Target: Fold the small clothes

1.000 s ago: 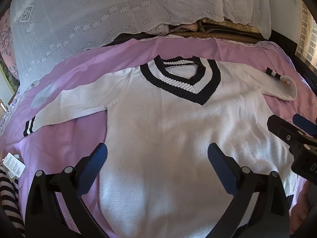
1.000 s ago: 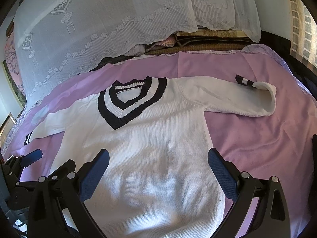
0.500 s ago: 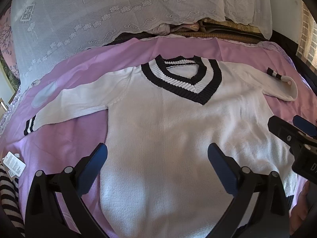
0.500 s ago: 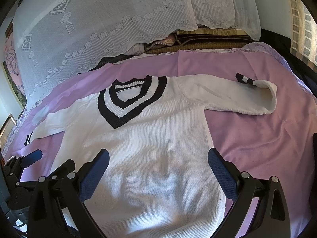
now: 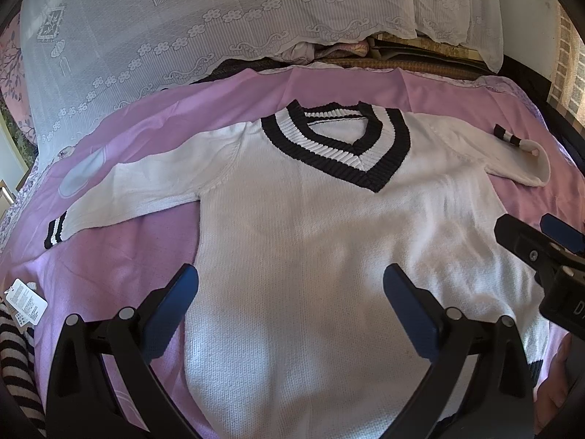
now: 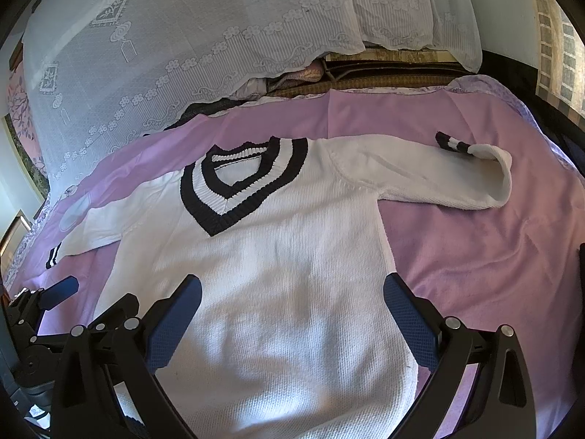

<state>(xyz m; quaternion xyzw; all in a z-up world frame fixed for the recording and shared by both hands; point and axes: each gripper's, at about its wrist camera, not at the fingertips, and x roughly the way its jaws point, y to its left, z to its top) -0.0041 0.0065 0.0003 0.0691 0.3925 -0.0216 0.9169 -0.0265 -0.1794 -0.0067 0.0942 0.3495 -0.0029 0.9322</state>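
Observation:
A white knit sweater (image 5: 321, 241) (image 6: 278, 285) with a navy-and-white V-neck collar (image 5: 340, 146) lies flat, front up, on a pink bedsheet (image 5: 109, 256). Its left sleeve (image 5: 139, 190) stretches out straight, ending in a striped cuff. Its right sleeve (image 6: 431, 179) is bent back at the end, cuff (image 6: 451, 143) turned inward. My left gripper (image 5: 290, 300) hovers open over the sweater's lower body, nothing between its blue pads. My right gripper (image 6: 292, 311) hovers open over the lower right of the body. Each gripper shows at the edge of the other's view.
White lace cloth (image 5: 182, 25) covers pillows at the head of the bed. A striped garment (image 5: 14, 366) with a paper tag (image 5: 25, 301) lies at the near left. Folded fabrics (image 6: 365, 73) sit behind the sheet. A dark edge runs along the right side.
Both views have crept slightly forward over the sweater. Both grippers stay open and the sweater has not moved.

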